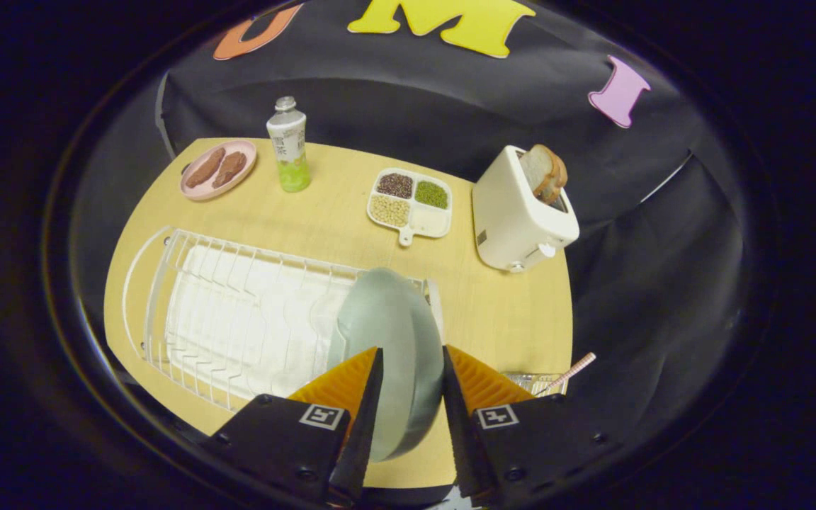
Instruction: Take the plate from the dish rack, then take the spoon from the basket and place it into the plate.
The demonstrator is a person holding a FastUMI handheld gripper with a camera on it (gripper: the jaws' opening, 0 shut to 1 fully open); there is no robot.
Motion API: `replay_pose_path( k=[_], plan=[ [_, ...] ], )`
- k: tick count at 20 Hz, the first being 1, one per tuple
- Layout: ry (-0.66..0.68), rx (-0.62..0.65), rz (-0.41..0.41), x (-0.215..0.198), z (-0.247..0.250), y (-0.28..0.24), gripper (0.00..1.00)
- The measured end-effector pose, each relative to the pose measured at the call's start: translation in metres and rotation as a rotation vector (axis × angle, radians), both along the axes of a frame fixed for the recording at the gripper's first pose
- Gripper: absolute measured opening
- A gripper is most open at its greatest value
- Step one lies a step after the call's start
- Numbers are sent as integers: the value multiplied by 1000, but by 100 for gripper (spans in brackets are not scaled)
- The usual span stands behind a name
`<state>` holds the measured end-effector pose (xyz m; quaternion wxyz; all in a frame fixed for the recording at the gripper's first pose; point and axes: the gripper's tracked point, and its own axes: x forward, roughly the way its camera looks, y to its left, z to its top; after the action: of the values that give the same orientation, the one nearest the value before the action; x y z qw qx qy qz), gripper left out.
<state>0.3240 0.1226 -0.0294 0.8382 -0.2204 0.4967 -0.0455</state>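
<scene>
A pale green plate (388, 319) stands on edge between my fingers, over the right end of the white wire dish rack (188, 283). My gripper (411, 352) is shut on the plate, one finger pressing on each face of it. The plate's lower rim reaches down between the fingers. To the right of my fingers, a pink striped spoon handle (578, 368) sticks out of a wire basket (532, 382) at the table's near edge; the spoon's bowl is hidden.
Beyond the rack on the wooden table (507, 312) stand a white toaster (518, 216) with bread, a divided tray of beans (411, 202), a green drink bottle (289, 145) and a pink plate of meat (218, 170).
</scene>
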Motion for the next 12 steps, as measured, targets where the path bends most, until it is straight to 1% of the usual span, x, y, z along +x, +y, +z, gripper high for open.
replay_pose_path(
  k=[2, 3, 4, 6, 7, 12],
  plan=[
    [55, -11, -55, -10, -7, 4, 49],
    [65, -51, -70, -12, -7, 2, 44],
    [52, -86, -78, -11, -5, 0, 34],
    [43, -105, -88, -14, -4, 6, 30],
    [28, -110, -88, -15, -1, 8, 30],
    [-43, -116, -143, -19, 3, 11, 27]
  ],
)
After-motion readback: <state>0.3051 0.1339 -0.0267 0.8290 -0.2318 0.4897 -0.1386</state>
